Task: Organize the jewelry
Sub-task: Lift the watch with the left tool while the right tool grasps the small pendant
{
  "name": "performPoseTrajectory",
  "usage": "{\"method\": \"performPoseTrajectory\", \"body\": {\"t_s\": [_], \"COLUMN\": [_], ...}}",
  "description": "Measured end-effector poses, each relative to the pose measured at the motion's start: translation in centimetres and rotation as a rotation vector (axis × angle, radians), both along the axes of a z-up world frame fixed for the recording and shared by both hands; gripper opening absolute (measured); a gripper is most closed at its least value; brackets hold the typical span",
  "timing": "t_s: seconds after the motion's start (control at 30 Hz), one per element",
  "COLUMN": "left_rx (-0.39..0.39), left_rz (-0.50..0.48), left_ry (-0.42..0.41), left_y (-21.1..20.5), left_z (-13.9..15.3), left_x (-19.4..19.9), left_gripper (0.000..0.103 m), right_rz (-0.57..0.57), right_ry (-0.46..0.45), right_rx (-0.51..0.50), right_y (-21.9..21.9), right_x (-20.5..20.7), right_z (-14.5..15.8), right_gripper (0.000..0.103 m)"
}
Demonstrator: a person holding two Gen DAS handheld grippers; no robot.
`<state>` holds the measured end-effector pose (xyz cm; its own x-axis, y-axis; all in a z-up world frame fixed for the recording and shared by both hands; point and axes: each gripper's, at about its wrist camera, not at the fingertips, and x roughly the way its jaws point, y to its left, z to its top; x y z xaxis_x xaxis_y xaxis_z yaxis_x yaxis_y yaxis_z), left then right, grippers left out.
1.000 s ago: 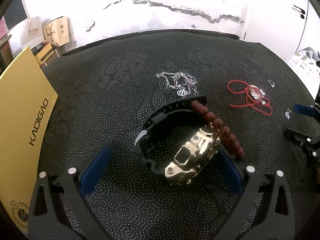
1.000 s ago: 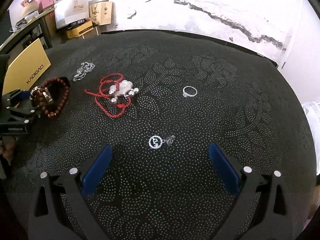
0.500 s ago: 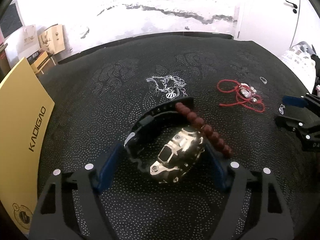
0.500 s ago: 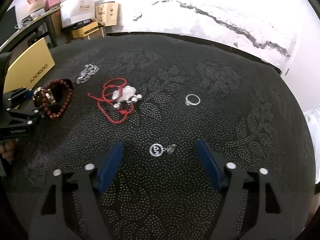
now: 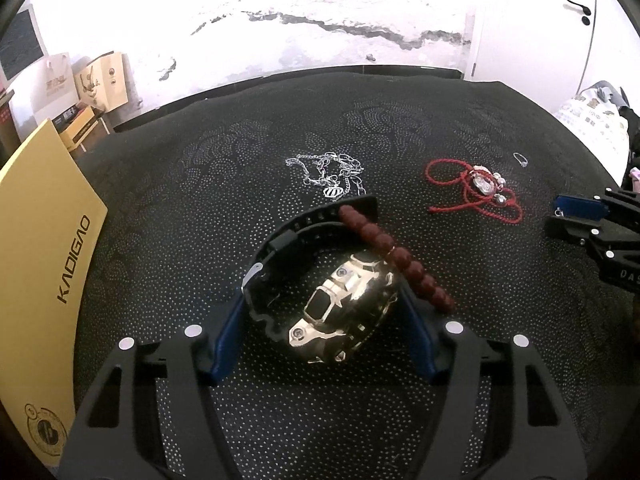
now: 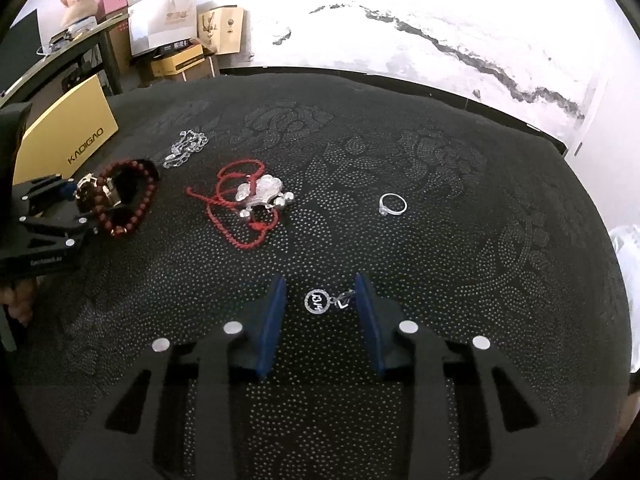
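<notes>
A gold-faced watch (image 5: pixel 344 308) with a black strap lies on the black cloth, a dark red bead bracelet (image 5: pixel 396 256) draped over it. My left gripper (image 5: pixel 320 320) has its blue pads on both sides of the watch, the left pad touching the strap. My right gripper (image 6: pixel 320 304) brackets a small round silver pendant (image 6: pixel 318 302), its fingers narrowly apart; its right pad meets the pendant's clasp. A red cord with a silver charm (image 6: pixel 256 196), a silver chain (image 6: pixel 186 146) and a silver ring (image 6: pixel 392 204) lie further off.
A yellow KADIGAO box (image 5: pixel 40 272) stands at the table's left edge. Cartons and bags (image 6: pixel 180 32) sit beyond the far edge. The black dotted tablecloth (image 6: pixel 480 280) covers the table.
Both grippers have narrowed. The left one has closed in round the watch; the right one has moved forward and closed in round the pendant.
</notes>
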<state>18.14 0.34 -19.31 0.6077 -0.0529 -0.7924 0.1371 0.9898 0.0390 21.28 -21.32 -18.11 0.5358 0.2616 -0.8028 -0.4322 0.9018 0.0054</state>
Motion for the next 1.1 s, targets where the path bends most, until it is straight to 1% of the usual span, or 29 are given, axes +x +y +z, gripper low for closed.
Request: {"method": "performPoseTrajectory", "body": {"t_s": [0.63, 0.7, 0.83, 0.87, 0.9, 1.0, 1.1], "left_rx": [-0.021, -0.03, -0.04, -0.04, -0.037, -0.057, -0.059], "left_rz": [0.011, 0.017, 0.025, 0.025, 0.023, 0.029, 0.027], "left_ry": [0.002, 0.003, 0.003, 0.003, 0.004, 0.014, 0.012], "left_y": [0.27, 0.42, 0.52, 0.45, 0.37, 0.44, 0.45], "left_z": [0.32, 0.37, 0.33, 0.34, 0.37, 0.51, 0.89], "left_x": [-0.51, -0.53, -0.69, -0.74, -0.76, -0.8, -1.02], "left_gripper": [0.064, 0.063, 0.062, 0.062, 0.061, 0.061, 0.061], "right_rz": [0.021, 0.026, 0.021, 0.019, 0.017, 0.014, 0.003], "right_ry": [-0.004, 0.003, 0.004, 0.004, 0.009, 0.017, 0.024], "right_rx": [-0.012, -0.003, 0.0, 0.007, 0.022, 0.025, 0.04], "right_y": [-0.37, -0.27, -0.24, -0.27, -0.35, -0.35, -0.53], "right_x": [-0.5, -0.53, -0.71, -0.74, -0.76, -0.79, -0.71], "right_z": [0.12, 0.17, 0.33, 0.43, 0.57, 0.47, 0.62], "right_gripper": [0.031, 0.024, 0.022, 0.019, 0.015, 0.014, 0.014]}}
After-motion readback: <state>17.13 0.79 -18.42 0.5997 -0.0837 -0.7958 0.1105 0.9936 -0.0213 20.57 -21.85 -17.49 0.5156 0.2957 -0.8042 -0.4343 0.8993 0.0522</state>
